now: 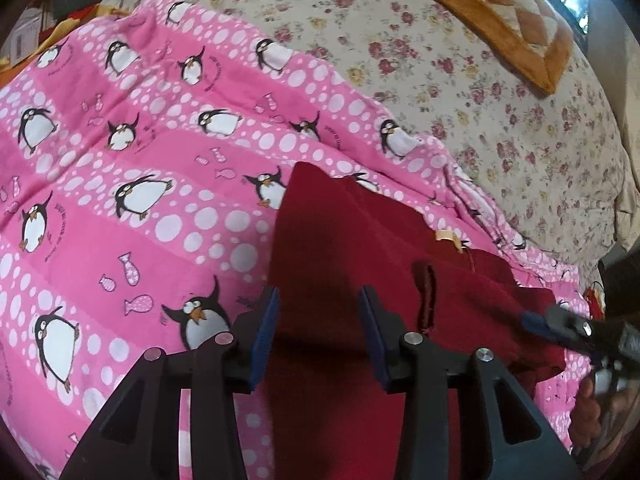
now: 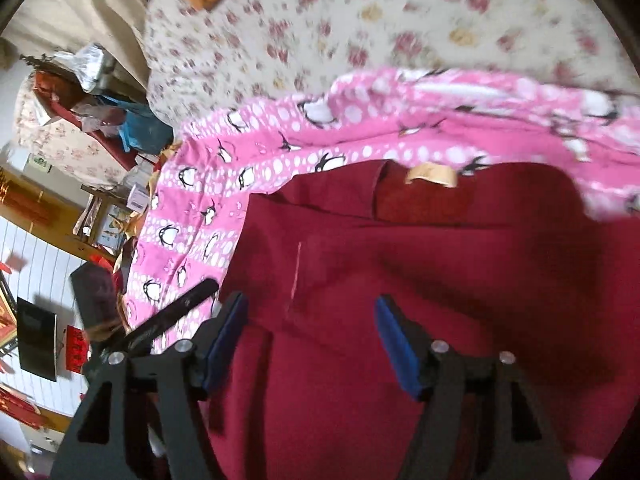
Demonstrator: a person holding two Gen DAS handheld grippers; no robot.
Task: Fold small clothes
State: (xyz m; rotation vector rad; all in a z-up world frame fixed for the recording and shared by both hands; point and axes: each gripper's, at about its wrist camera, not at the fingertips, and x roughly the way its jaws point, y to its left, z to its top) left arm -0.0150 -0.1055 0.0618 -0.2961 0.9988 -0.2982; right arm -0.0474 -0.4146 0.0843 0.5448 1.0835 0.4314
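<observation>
A dark red garment (image 1: 352,248) with a tan neck label (image 1: 448,236) lies on a pink penguin-print blanket (image 1: 140,152). My left gripper (image 1: 318,300) is open just above the garment's near left edge, its blue pads apart. In the right wrist view the same garment (image 2: 420,264) fills the lower half, its label (image 2: 432,174) at the far edge. My right gripper (image 2: 312,308) is open over the garment and holds nothing. It also shows blurred at the right of the left wrist view (image 1: 560,320), next to the garment's right edge.
The blanket lies on a floral bedsheet (image 1: 460,80). An orange checked quilt (image 1: 500,12) lies at the far right. Left of the bed in the right wrist view stands cluttered furniture (image 2: 100,128) and a dark screen (image 2: 36,336).
</observation>
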